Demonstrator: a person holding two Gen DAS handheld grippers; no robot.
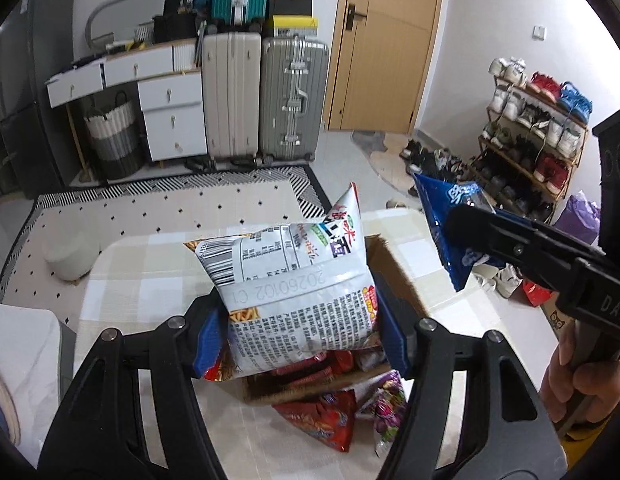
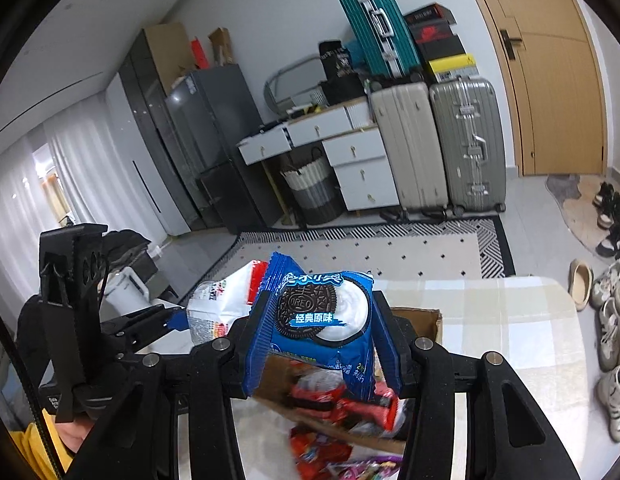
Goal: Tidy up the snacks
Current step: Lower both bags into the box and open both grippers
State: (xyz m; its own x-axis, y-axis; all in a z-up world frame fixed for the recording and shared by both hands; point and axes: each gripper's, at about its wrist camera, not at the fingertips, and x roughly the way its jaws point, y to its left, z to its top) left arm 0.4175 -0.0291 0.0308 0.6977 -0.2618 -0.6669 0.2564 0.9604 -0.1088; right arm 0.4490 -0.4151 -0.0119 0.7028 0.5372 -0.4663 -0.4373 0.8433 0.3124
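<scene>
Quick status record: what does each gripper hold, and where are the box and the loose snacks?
left gripper: shut on white bag, held above the box
right gripper: shut on Oreo pack, in the air
box: cardboard, open, on the table, red packs inside
loose snacks: red bag and purple pack on the table beside the box

The blue packet (image 2: 322, 320) reads "OREO" (plus 经典原味); the white bag (image 1: 293, 280) is stamped "20260102 C1".
</scene>
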